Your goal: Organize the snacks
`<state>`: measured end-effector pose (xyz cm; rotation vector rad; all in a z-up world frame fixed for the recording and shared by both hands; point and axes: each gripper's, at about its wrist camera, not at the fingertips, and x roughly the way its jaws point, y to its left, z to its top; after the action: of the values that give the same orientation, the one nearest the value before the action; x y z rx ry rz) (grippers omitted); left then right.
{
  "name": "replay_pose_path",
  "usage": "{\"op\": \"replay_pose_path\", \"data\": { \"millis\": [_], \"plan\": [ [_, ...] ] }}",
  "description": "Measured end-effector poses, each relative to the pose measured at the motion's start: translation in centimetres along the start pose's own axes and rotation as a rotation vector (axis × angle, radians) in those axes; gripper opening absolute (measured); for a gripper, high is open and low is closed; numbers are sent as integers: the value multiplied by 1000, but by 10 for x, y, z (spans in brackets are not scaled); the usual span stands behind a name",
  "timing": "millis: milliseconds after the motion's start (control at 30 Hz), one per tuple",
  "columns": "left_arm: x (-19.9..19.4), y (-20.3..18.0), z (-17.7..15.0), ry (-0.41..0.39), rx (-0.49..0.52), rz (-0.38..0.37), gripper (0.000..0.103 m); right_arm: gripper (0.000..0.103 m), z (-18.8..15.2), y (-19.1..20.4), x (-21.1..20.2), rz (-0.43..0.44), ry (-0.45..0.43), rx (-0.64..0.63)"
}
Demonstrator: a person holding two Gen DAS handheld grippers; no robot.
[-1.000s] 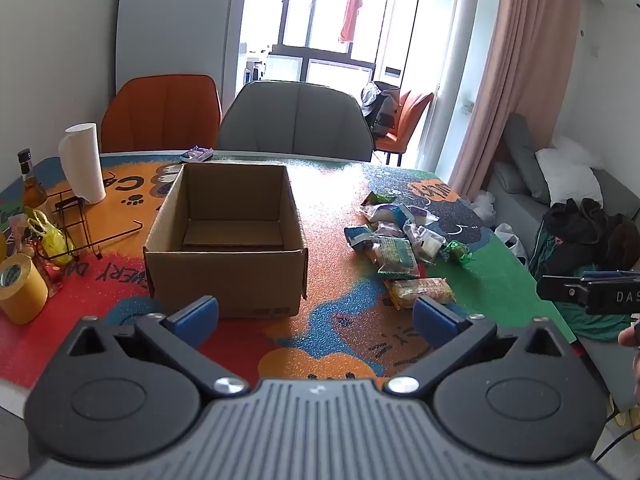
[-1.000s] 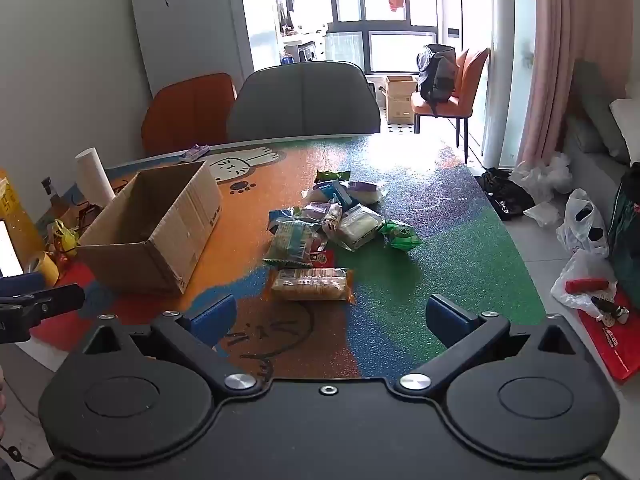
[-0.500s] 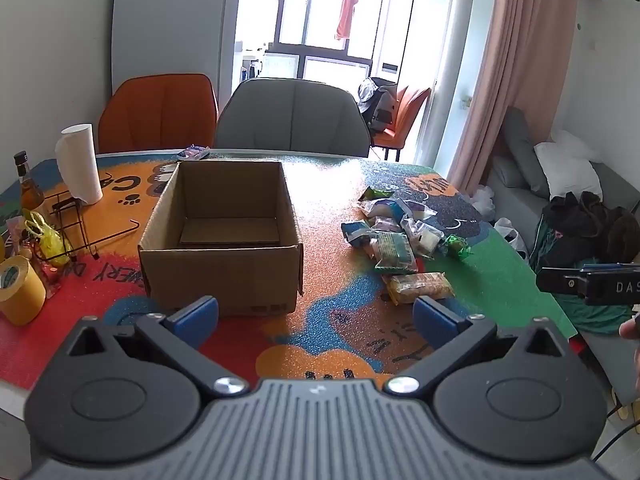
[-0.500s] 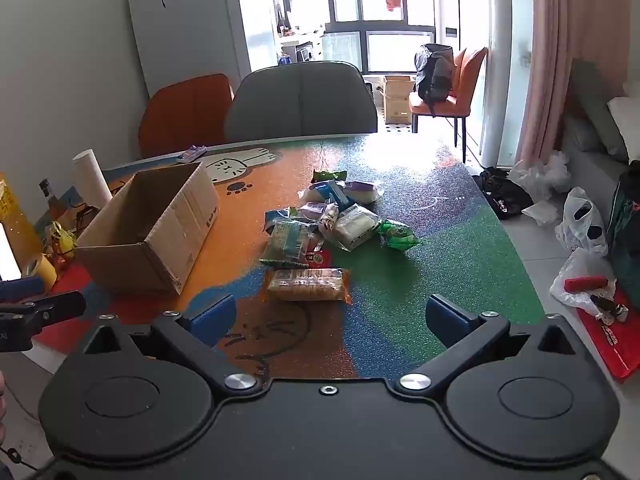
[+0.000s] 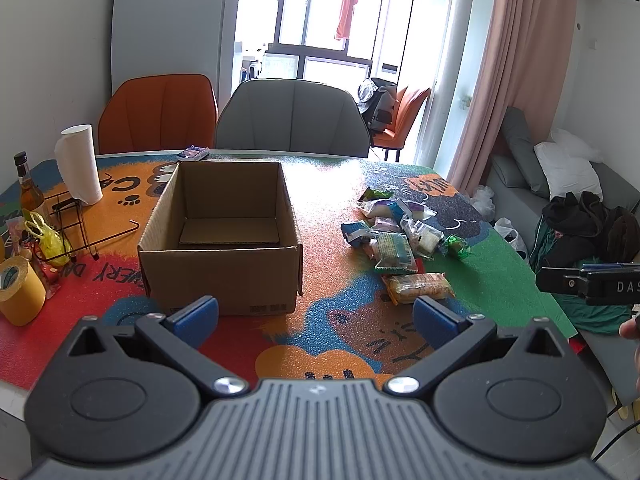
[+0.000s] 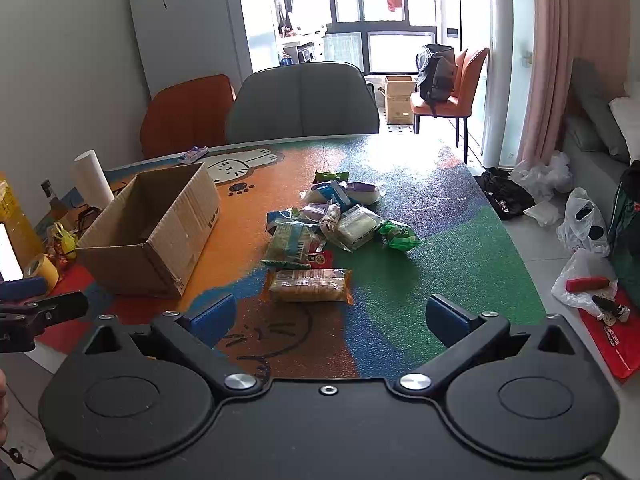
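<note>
Left wrist view: left gripper [image 5: 316, 316] gapes wide, holding nothing, facing the cardboard box [image 5: 224, 236], open top up; snack pile [image 5: 396, 232] lies right of the box. Right wrist view: right gripper [image 6: 330, 320] spread wide, holding nothing, over the biscuit pack [image 6: 308, 285], long axis crosswise, right of the box.

Bare table [image 6: 420, 280] before snack pile [image 6: 332, 224]

Colourful cartoon table mat [image 5: 328, 344] with paper towel roll [image 5: 78, 164], glass bottle [image 5: 28, 188], tape roll [image 5: 18, 290] at left; orange chair [image 5: 158, 114] and grey chair [image 5: 292, 118] behind.
</note>
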<state>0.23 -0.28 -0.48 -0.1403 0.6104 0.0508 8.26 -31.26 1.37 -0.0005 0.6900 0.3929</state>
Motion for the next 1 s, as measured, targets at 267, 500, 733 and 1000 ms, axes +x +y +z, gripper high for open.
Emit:
{"op": "replay_pose_path", "data": {
  "millis": [267, 500, 733, 1000],
  "plan": [
    [0, 0, 0, 0, 1, 0, 103, 103, -1, -1, 1, 1, 1, -3],
    [0, 0, 0, 0, 1, 1, 103, 103, -1, -1, 1, 0, 0, -3],
    [0, -1, 0, 0, 1, 2, 103, 103, -1, -1, 1, 2, 0, -2],
    [0, -3, 0, -1, 3, 2, 103, 103, 0, 0, 0, 3, -2, -3]
  ]
}}
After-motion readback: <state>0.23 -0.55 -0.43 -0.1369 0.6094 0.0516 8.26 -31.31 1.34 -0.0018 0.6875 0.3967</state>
